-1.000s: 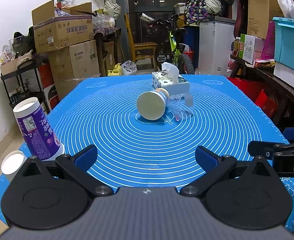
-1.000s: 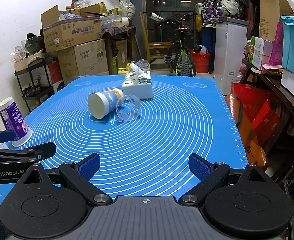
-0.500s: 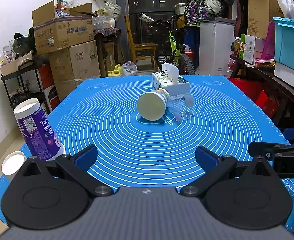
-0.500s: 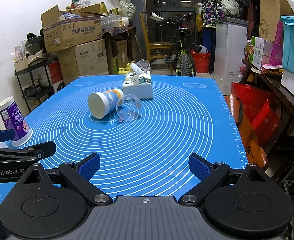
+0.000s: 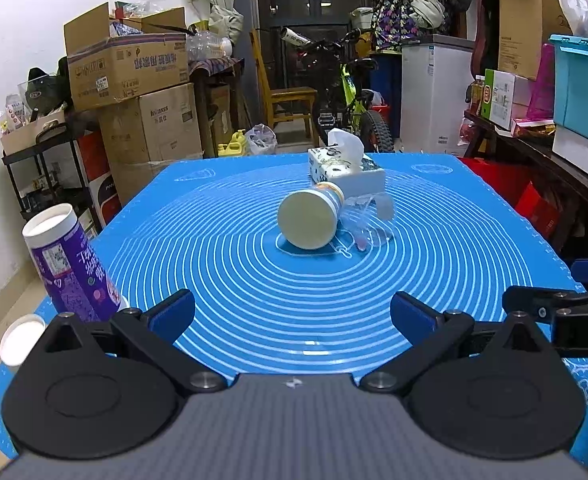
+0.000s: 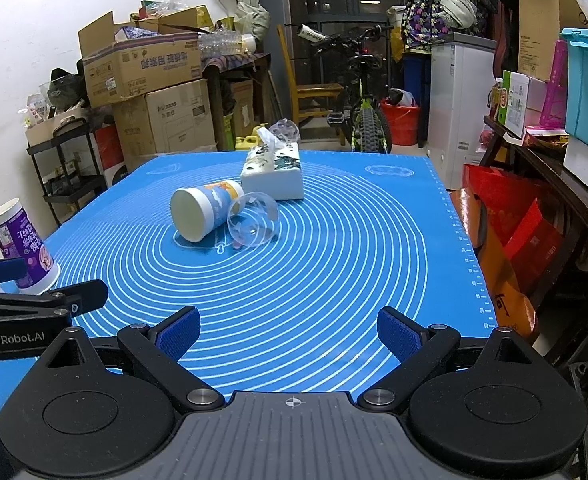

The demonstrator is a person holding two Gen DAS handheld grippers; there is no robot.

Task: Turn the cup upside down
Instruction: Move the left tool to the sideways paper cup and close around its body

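A white and blue paper cup [image 5: 309, 216] lies on its side in the middle of the blue mat [image 5: 254, 280], base toward me; it also shows in the right wrist view [image 6: 202, 210]. A clear plastic cup [image 6: 253, 219] lies on its side touching it on the right, also in the left wrist view [image 5: 368, 216]. A purple cup [image 5: 70, 268] stands upside down at the mat's left edge, also in the right wrist view [image 6: 22, 252]. My left gripper [image 5: 292, 314] and right gripper [image 6: 288, 332] are open and empty, above the near part of the mat.
A tissue box [image 6: 273, 174] sits just behind the two lying cups. A small white lid [image 5: 21, 338] lies at the near left corner. Boxes, a bicycle, a fridge and shelves crowd the room beyond the mat. A side table with bins stands on the right.
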